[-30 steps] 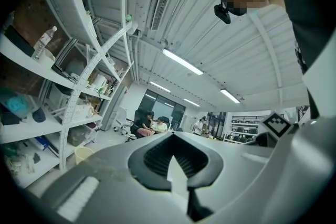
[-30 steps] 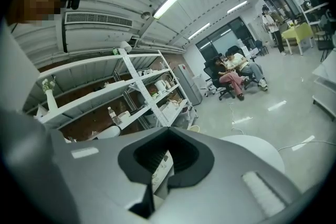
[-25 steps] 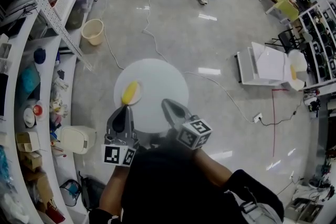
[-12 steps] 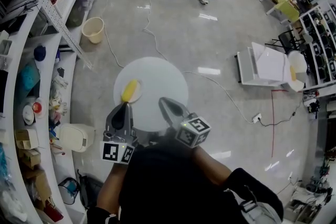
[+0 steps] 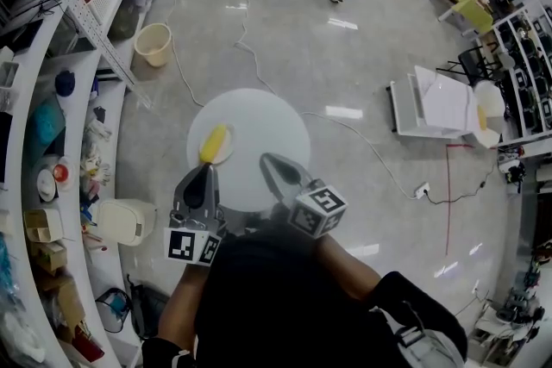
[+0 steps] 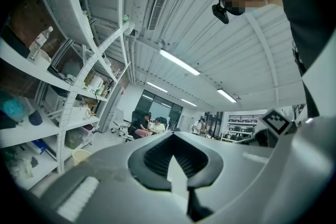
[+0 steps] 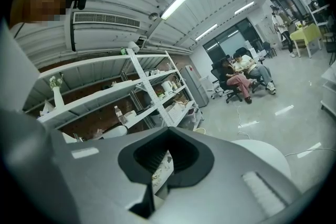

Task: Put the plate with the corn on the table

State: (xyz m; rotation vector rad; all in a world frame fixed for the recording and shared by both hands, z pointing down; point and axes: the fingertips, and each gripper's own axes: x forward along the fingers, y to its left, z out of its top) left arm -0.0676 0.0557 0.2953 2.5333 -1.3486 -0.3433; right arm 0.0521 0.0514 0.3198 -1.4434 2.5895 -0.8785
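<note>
judging by how things lie, the task is nearly done: the plate with the corn is set at the table's left edge. the left gripper, just beside the plate, and the right gripper are both closed, with nothing evidently held. only withdrawal is left.

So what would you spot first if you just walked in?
Probably the yellow corn on its small plate, near the left edge of the round white table in the middle of the grey floor. Just below it in the head view, the left gripper and right gripper point at the table, jaws shut.
</note>
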